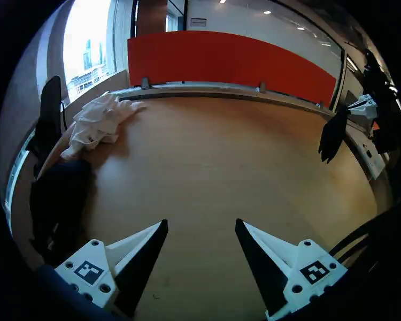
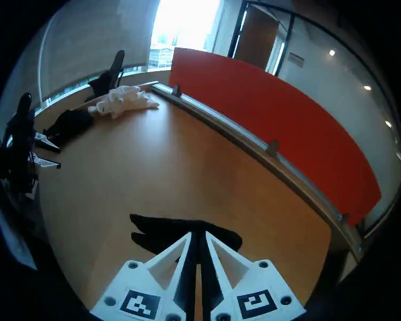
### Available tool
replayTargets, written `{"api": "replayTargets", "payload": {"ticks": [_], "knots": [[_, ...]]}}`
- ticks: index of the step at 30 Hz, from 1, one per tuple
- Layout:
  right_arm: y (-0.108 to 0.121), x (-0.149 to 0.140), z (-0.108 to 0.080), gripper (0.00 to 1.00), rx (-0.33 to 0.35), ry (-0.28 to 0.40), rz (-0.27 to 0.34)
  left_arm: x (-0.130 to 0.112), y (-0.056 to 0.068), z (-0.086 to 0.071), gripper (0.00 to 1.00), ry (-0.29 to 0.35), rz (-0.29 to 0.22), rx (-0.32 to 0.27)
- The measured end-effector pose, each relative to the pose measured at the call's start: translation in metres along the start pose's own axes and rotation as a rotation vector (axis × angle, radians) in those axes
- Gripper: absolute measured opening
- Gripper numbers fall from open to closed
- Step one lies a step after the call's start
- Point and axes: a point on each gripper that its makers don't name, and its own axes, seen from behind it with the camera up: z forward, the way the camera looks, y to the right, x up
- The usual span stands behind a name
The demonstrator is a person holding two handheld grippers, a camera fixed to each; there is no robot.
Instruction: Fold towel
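A black towel (image 2: 168,232) is pinched at its near edge by my right gripper (image 2: 199,234), whose fingers are shut on it. In the left gripper view the same black towel (image 1: 332,135) hangs limp from the right gripper (image 1: 355,109) above the table's right side. My left gripper (image 1: 200,222) stands open over the bare wooden table (image 1: 211,160), with nothing between its fingers. In the right gripper view the left gripper (image 2: 55,155) appears at the far left edge, open.
A crumpled white cloth (image 1: 101,123) lies at the table's far left corner, with a dark cloth (image 1: 61,187) beside it near the left edge. A red divider panel (image 1: 227,61) runs along the back of the table. A dark chair (image 1: 49,107) stands by the window.
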Motion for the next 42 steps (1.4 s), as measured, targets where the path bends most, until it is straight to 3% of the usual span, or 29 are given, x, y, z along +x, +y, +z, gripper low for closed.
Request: {"api": "replayTargets", "payload": {"ticks": [15, 23, 42], "knots": [[0.088, -0.063, -0.022, 0.04, -0.073, -0.084, 0.052, 0.004, 0.011, 0.005, 0.93, -0.008, 0.007, 0.009], [0.125, -0.091, -0.031, 0.04, -0.105, -0.126, 0.070, 0.004, 0.014, 0.006, 0.93, -0.017, 0.011, 0.017], [0.157, -0.114, -0.032, 0.04, -0.136, -0.150, 0.102, 0.004, 0.018, 0.005, 0.93, -0.026, 0.032, 0.029]]}}
